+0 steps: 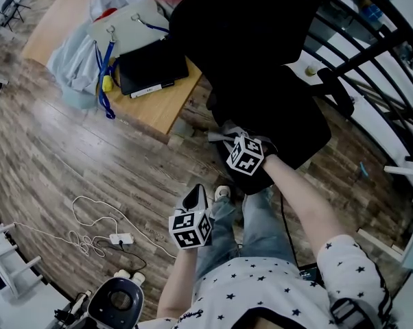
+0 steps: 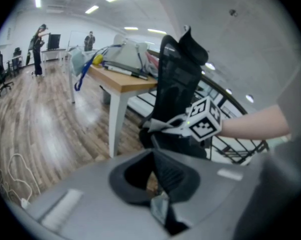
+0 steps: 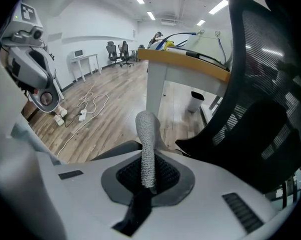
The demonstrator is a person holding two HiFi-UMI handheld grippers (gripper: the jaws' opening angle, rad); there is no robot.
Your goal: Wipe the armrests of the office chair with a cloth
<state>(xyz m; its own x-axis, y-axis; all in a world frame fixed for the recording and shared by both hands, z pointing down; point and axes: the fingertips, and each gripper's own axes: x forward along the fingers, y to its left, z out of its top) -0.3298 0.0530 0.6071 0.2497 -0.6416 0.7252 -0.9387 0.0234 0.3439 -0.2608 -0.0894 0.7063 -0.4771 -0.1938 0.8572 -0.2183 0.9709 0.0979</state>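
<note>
We find the left gripper (image 1: pixel 195 196) nearest, jaws together on nothing, apart from the chair (image 1: pixel 261 67). Ahead of it, the right gripper (image 1: pixel 228 140) has its jaws closed on the grey cloth (image 3: pixel 147 149), just beside the chair seat. Desk (image 1: pixel 167 105) beyond

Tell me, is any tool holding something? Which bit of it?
The right tool pinches a grey knitted cloth by one end; the rest sticks up beyond its jaws. The left tool is shut, with nothing in it.
</note>
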